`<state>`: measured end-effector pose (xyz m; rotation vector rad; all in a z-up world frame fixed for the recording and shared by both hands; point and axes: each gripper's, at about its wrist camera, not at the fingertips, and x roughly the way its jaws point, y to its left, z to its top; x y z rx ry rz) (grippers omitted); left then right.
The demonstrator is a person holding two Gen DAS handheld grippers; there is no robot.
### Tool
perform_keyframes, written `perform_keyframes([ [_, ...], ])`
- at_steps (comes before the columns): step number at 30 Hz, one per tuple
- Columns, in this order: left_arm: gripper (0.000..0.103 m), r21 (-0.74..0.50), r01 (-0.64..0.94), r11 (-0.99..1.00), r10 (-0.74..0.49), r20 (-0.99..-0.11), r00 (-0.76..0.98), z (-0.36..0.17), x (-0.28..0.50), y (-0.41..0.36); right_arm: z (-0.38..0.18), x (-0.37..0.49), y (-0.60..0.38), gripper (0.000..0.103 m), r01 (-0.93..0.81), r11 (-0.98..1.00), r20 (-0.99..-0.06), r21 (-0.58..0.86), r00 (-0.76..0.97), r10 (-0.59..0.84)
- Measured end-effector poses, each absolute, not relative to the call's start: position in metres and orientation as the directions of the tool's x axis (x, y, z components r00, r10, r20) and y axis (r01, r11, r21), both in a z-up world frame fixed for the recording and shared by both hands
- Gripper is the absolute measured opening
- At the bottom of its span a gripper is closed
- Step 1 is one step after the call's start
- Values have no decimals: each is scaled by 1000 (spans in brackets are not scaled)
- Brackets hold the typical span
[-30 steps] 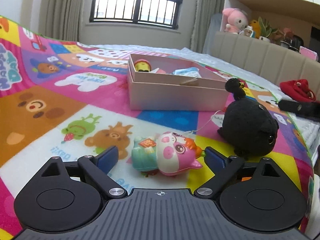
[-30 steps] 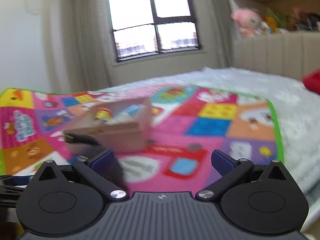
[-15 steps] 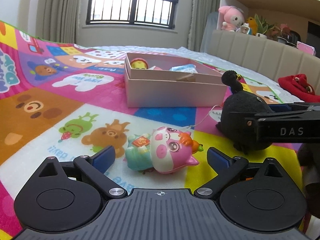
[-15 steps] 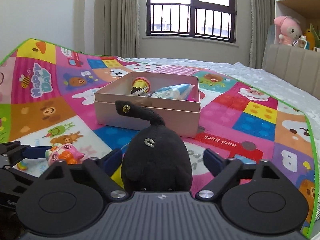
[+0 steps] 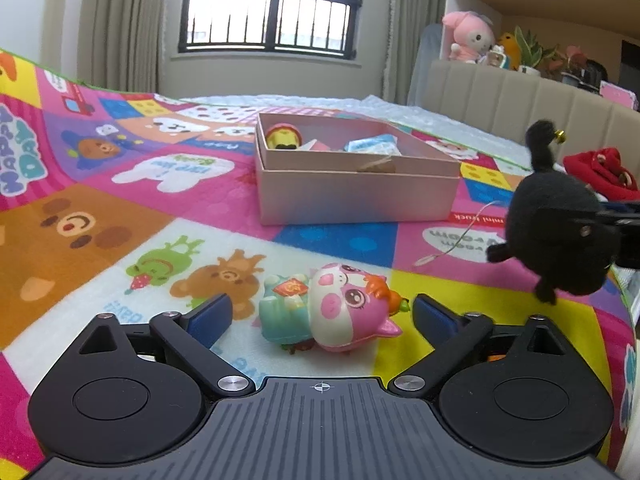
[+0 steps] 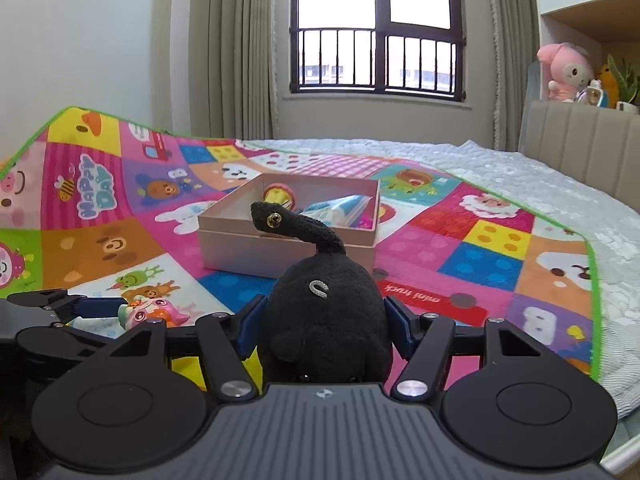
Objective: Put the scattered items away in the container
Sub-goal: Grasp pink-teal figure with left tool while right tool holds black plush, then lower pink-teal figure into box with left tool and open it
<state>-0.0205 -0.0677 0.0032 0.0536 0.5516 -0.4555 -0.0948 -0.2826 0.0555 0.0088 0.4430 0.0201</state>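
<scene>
A pink and teal squishy cat toy [image 5: 328,312] lies on the play mat between the open fingers of my left gripper [image 5: 322,314], untouched by either pad. My right gripper [image 6: 326,326] is shut on a black plush toy [image 6: 324,320], lifted a little off the mat; it shows at the right in the left wrist view [image 5: 556,236]. The pink box [image 5: 352,196] stands beyond, holding a yellow figure [image 5: 284,138] and a blue packet [image 5: 374,145]. It also shows in the right wrist view [image 6: 288,240].
A colourful play mat [image 5: 100,216] covers the bed. A red plush [image 5: 600,168] lies at the right by the padded headboard [image 5: 520,100]. A shelf with a pink plush [image 5: 470,42] and plants stands behind. The mat's green edge [image 6: 592,280] is near on the right.
My right gripper closed on the black plush and raised it slightly. My left gripper edged closer around the squishy cat and stays open.
</scene>
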Motion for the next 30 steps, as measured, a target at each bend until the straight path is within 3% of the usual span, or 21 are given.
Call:
perform_keyframes([
  [1, 79, -62, 437, 897, -403, -522, 752, 4, -21, -69, 57, -97, -284, 63, -17, 1000, -424, 12, 905, 21],
  [9, 77, -23, 480, 877, -424, -509, 749, 17, -30, -74, 63, -105, -294, 63, -24, 998, -409, 53, 911, 44],
  [15, 77, 14, 525, 851, -466, -443, 766, 59, -27, -76, 70, -111, -310, 63, -78, 985, -422, 152, 897, 136],
  [21, 77, -29, 535, 844, -492, -441, 751, 95, 29, -92, 80, -112, -318, 63, -112, 974, -395, 199, 900, 184],
  [24, 77, 9, 514, 858, -461, -428, 777, 103, 58, -108, 82, -110, -321, 63, -105, 974, -387, 200, 905, 177],
  [30, 79, 49, 483, 874, -394, -508, 766, 82, 114, -136, 76, -103, -324, 63, -69, 979, -411, 192, 900, 143],
])
